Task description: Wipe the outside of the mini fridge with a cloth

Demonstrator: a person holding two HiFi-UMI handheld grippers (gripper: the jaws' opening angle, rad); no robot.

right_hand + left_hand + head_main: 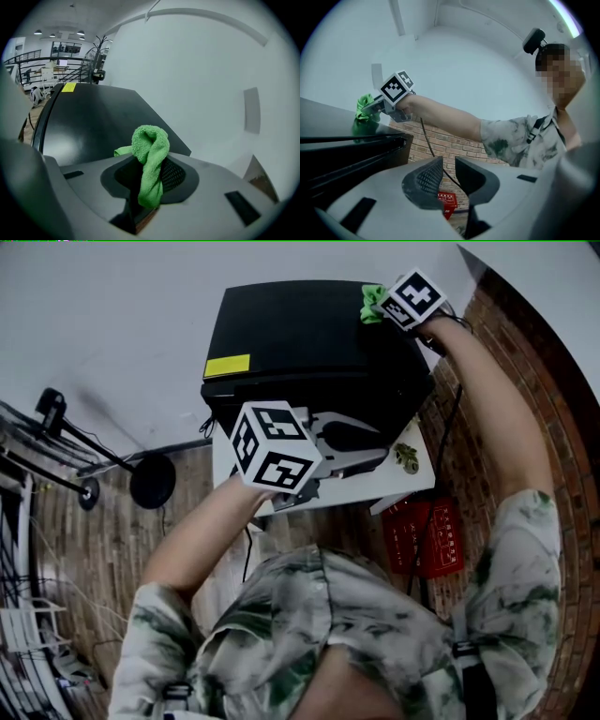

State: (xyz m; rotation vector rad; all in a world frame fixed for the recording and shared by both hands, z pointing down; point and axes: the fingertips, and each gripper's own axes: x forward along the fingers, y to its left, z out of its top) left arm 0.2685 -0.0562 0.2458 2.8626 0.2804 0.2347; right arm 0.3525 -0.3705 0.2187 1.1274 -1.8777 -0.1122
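The black mini fridge (pixel 309 343) stands on a small white table against the wall. My right gripper (pixel 382 309) is at the fridge top's far right corner, shut on a green cloth (pixel 371 302). In the right gripper view the cloth (pixel 150 145) sticks up folded between the jaws of that gripper (pixel 150 176), above the glossy fridge top (pixel 89 122). My left gripper (pixel 361 442) hovers in front of the fridge's front face. In its own view the left gripper (pixel 449 173) holds nothing, with only a narrow slit between the jaws. That view also shows the cloth (pixel 363 110) resting on the fridge edge (pixel 328 122).
A yellow sticker (pixel 227 365) marks the fridge top's near left corner. The white table (pixel 420 486) carries a small greenish object (pixel 406 457). A red sign (pixel 427 538) lies on the brick floor at the right. A black round-based stand (pixel 152 480) and cables sit at the left.
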